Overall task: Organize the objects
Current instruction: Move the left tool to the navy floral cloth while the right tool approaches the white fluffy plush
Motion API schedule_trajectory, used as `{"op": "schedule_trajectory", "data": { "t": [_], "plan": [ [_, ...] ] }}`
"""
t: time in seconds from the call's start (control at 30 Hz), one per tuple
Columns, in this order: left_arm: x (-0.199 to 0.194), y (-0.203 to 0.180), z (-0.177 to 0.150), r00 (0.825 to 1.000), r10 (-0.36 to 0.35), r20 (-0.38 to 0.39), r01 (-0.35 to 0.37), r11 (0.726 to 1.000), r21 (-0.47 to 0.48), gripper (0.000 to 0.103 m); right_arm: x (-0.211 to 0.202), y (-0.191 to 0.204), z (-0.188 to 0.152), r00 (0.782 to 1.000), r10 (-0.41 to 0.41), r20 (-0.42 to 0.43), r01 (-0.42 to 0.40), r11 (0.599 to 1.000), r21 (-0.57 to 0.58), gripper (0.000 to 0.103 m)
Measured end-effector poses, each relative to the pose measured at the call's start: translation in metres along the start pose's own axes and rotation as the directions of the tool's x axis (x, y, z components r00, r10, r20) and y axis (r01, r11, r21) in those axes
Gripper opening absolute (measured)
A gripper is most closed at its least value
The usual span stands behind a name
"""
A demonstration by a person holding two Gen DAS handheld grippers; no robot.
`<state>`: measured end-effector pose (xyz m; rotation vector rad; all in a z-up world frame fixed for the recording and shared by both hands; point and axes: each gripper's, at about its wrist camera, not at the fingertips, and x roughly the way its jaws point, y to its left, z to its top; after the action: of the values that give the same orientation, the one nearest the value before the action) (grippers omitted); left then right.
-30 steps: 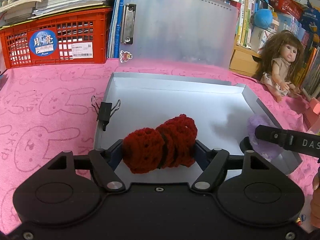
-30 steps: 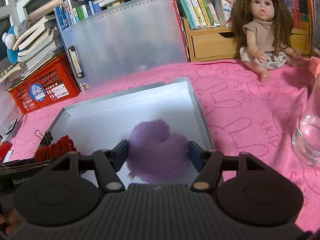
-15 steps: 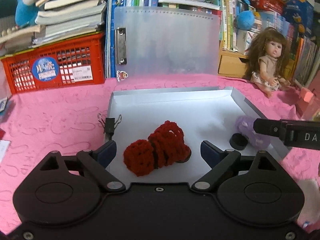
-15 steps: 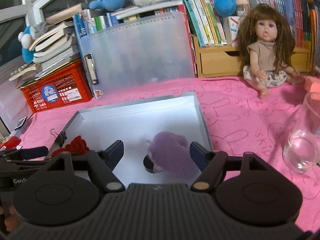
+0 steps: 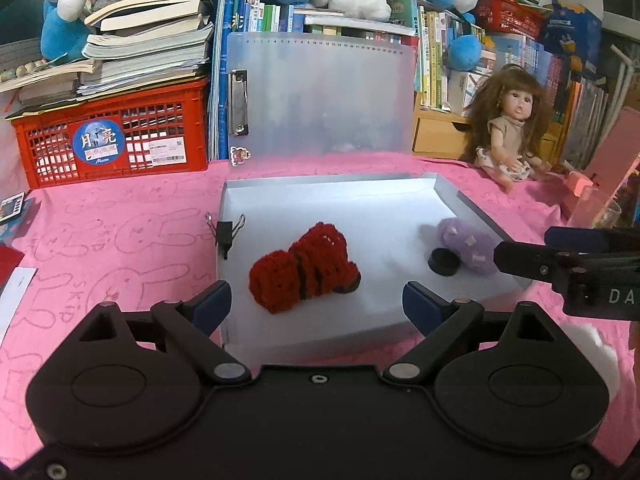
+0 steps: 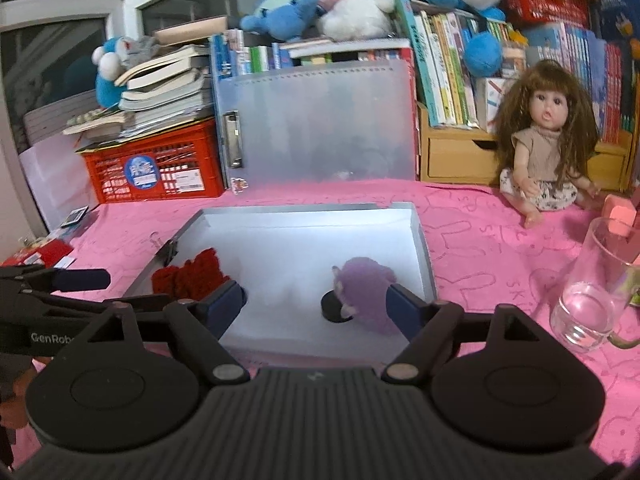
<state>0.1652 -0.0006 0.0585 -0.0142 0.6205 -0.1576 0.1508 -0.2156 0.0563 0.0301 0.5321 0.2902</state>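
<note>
A red crocheted piece [image 5: 304, 272] lies on the floor of the shallow grey box [image 5: 468, 204], left of centre. To its right in the same box lies a purple fuzzy piece [image 6: 366, 292] with a black disc [image 6: 334, 312] at its near side. My left gripper [image 5: 316, 307] hovers just short of the red piece, open wide, with its fingers clear of the yarn on both sides. My right gripper [image 6: 316, 304] hangs over the box's near edge; its jaws are opening and the purple piece rests free ahead of the right finger.
A black binder clip [image 5: 226, 232] sits on the box's left wall. A drinking glass [image 6: 588, 300] stands on the pink cloth to the right, with a doll [image 6: 548, 148] behind it. A translucent clipboard case [image 6: 320, 120] and a red crate [image 6: 156, 172] line the back.
Both grippers let go and opened: the red piece and the purple piece now lie loose in the box. Both grippers drew back and rose, so the box looks farther away.
</note>
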Motion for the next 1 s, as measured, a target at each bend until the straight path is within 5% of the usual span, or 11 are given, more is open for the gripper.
{"op": "schedule_trajectory", "data": {
  "t": [0.5,1.0],
  "plan": [
    [-0.03,0.007,-0.036,1.0,-0.006,0.004,0.006,1.0,-0.012,0.093,-0.03,0.013,-0.028,1.0,0.012,0.025,-0.011,0.999,-0.031,0.09],
    [-0.061,0.014,-0.068,0.999,0.023,0.035,-0.023,1.0,0.003,0.093,-0.056,0.016,-0.061,0.994,-0.095,0.063,0.101,0.991,-0.091,0.094]
  ]
}}
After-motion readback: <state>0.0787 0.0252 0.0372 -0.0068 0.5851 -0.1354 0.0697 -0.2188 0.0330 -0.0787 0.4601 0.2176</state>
